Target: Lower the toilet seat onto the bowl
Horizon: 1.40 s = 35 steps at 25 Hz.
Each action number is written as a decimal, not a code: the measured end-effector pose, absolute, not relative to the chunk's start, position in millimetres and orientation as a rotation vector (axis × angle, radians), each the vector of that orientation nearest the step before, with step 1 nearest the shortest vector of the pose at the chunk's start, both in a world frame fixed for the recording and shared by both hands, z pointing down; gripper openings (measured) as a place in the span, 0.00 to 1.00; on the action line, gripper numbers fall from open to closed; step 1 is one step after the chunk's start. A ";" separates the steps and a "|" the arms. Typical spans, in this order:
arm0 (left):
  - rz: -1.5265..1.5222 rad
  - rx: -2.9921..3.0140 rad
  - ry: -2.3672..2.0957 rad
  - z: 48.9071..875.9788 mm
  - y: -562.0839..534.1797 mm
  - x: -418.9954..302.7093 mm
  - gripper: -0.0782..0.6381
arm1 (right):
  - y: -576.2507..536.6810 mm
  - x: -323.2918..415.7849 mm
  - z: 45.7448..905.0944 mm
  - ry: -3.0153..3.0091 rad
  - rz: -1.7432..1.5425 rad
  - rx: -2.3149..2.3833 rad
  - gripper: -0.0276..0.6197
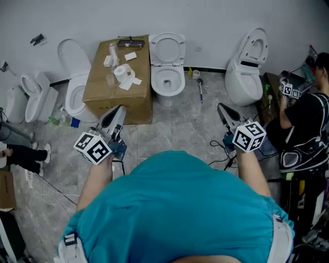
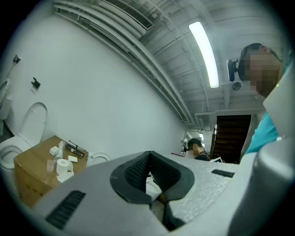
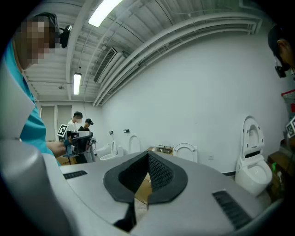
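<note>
A white wall (image 1: 205, 15) and grey tiled floor (image 1: 190, 128) bound the room. A large cardboard box (image 1: 115, 97) stands just beside the middle toilet (image 1: 167, 82), between it and the left toilet (image 1: 74, 97); another toilet (image 1: 244, 82) sits to the right. A person (image 1: 303, 128) crouches at the far right. The toilet seat (image 1: 167, 47) stands raised behind the middle bowl. The left tongs (image 1: 117, 114) and right tongs (image 1: 224, 110) are both closed on nothing, well short of it. A paper roll (image 1: 122, 72) lies on the box.
</note>
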<state>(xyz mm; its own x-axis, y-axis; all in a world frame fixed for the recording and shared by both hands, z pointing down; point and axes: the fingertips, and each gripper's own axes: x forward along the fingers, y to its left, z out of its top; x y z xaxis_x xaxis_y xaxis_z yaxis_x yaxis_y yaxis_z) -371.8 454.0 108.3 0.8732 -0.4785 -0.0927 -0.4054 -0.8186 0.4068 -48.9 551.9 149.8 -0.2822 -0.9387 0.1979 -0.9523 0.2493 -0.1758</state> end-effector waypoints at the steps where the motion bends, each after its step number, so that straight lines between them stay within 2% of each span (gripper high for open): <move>1: -0.269 2.667 -0.654 107.9 454.2 -371.7 0.12 | 552.3 -48.6 149.4 -2.440 0.403 1.852 0.04; 17: -0.249 2.687 -0.640 103.2 457.9 -340.7 0.12 | 553.0 -27.3 145.8 -2.451 0.385 1.882 0.04; 35: -0.188 2.673 -0.621 108.6 525.8 -211.9 0.12 | 612.6 52.3 156.4 -2.574 0.388 1.660 0.04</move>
<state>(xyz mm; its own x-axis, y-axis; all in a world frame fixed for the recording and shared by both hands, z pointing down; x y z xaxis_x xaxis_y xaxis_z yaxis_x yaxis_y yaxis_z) -211.9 525.8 108.6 0.8930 -0.4482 -0.0415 -0.3963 -0.8265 0.3999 52.3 612.6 156.4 -0.4208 -0.8890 0.1808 -0.9028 0.3907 -0.1800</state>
